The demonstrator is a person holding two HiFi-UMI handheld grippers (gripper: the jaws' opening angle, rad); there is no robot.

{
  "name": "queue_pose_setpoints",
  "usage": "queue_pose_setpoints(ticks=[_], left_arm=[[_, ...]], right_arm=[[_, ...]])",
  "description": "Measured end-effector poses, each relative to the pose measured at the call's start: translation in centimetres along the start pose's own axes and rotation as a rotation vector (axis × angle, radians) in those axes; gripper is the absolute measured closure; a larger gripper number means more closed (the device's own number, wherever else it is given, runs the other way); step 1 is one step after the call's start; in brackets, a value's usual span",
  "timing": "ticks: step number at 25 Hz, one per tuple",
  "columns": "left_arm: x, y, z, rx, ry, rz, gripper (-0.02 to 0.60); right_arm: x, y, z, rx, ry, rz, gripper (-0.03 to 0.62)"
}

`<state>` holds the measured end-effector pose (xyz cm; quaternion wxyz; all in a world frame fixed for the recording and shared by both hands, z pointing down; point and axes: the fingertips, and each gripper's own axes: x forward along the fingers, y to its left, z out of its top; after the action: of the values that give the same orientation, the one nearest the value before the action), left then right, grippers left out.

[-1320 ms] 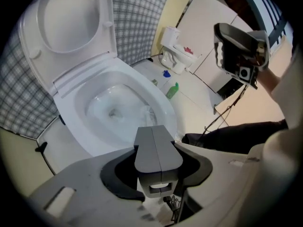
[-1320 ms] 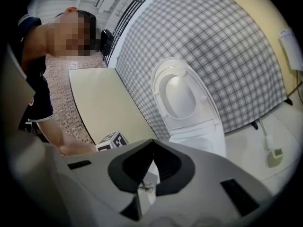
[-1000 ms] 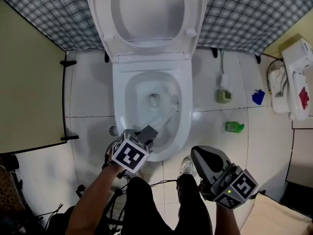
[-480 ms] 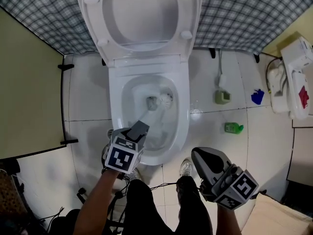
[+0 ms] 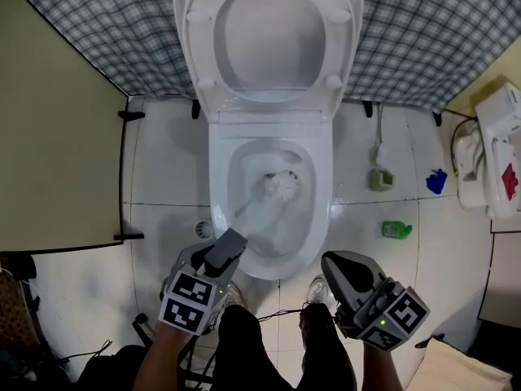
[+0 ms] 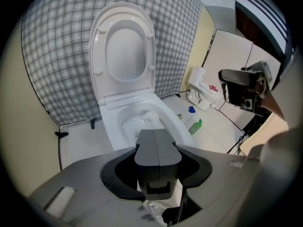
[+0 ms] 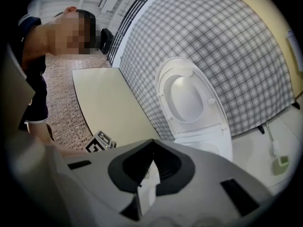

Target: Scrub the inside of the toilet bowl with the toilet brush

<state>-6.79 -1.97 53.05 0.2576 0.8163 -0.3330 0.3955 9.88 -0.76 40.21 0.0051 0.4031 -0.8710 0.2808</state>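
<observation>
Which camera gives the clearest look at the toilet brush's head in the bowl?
The head view: the toilet brush head lies unobstructed inside the bowl. In their own views, the left gripper mostly blocks it and the right gripper hides the bowl's inside.

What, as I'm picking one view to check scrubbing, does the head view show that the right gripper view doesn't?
Only the head view: the inside of the toilet bowl, with the toilet brush head in it, its handle running back to the left gripper; also a green bottle on the floor.
Only the right gripper view: a person's upper body and a brick-patterned surface.
Both: the raised seat, the checked curtain and the beige partition.
</observation>
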Motion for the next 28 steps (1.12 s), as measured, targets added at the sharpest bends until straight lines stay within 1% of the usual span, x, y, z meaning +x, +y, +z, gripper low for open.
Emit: queue_pose_setpoints(ticks=[3, 6, 9, 12, 16, 19, 22, 24, 28], left_arm=[[-3.0, 0.4, -0.4, 0.002, -0.063, 0.014, 0.394], [-6.2, 1.0, -1.2, -0.022, -0.140, 0.028, 0.394], [-9.1, 2.0, -2.3, -0.076, -0.187, 0.072, 0.394], [-11.7, 3.6, -4.3, -0.122, -0.202, 0.134, 0.394], [-15.1, 6.2, -6.9, -0.232, -0.232, 0.221, 0.394], [-15.4, 8.4, -10.3, -0.325, -0.199, 0.285, 0.394], [-12.5, 10.4, -15.3, -0.411, -0.103, 0.317, 0.394], [-10.0, 11.3, -18.3, -0.454, -0.036, 0.323, 0.394], [-5.1, 12.4, -22.6, -0.493, 0.074, 0.309, 0.393]], right_arm=[[1.3, 1.7, 0.0, -0.012, 0.005, 0.038, 0.594], [2.4, 3.5, 0.0, -0.028, 0.017, 0.085, 0.593], [3.3, 5.0, 0.0, -0.045, 0.032, 0.126, 0.594], [4.2, 6.6, -0.3, -0.057, 0.049, 0.164, 0.593], [5.2, 8.6, -0.7, -0.067, 0.085, 0.214, 0.593], [5.9, 9.2, -1.2, -0.073, 0.105, 0.233, 0.593], [6.7, 9.2, -2.6, -0.078, 0.124, 0.232, 0.593], [7.1, 9.2, -3.5, -0.078, 0.138, 0.229, 0.594], [7.7, 9.1, -4.6, -0.082, 0.158, 0.209, 0.594]])
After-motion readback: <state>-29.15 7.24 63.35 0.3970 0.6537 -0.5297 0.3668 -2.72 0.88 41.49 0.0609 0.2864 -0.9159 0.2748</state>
